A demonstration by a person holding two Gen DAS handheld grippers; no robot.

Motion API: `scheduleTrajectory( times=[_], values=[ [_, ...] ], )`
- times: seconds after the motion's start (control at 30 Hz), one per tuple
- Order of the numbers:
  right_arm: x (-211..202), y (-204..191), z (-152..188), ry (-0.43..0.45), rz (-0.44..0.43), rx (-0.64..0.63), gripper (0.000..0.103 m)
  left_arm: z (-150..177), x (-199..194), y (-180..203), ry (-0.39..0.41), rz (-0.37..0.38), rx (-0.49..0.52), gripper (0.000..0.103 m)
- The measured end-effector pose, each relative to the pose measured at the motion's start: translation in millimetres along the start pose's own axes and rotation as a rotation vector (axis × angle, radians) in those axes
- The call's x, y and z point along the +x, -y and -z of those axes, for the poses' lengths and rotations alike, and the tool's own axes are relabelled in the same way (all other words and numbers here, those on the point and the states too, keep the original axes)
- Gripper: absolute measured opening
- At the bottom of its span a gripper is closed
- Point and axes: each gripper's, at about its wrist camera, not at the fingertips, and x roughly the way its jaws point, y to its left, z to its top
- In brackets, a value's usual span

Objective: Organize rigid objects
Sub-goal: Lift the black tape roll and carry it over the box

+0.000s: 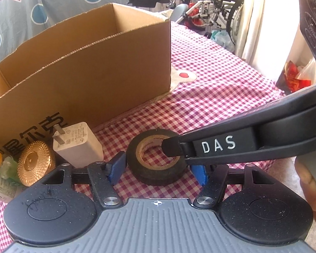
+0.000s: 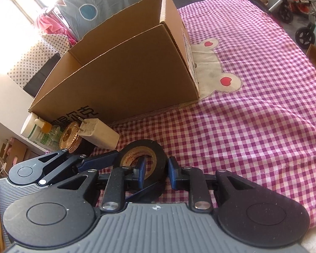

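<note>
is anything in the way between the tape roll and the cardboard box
Nothing visible blocks it. The tape roll lies on the checked cloth in front of the cardboard box, with bare cloth between them. The white charger and gold lid sit off to the left, outside that path.

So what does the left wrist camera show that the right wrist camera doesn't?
Only the left wrist view shows the right gripper's arm lettered DAS and a wheelchair behind. Only the right wrist view shows the white bottle's base and the label on the box's end. Both show the black tape roll, cardboard box, white charger, gold lid and checked cloth.
</note>
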Motion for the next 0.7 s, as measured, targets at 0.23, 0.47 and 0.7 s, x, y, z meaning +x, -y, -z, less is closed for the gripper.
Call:
scheduleTrajectory(
  times=[0.23,0.47,0.7],
  values=[
    [-23,-20,1,0.068,0.018,-0.035,0.026,-4,-28,2,0.081,-0.017,0.019,0.066],
    [-61,-54,-13,0.180,0.010,-0.119,0.026,-18,-71,-8,0.208,-0.059,0.017,0.065],
    [-80,-97,-55,0.270,-0.055,-0.233,0.026,-49,-106,-35,0.302,-0.151,0.014,0.066]
  ],
)
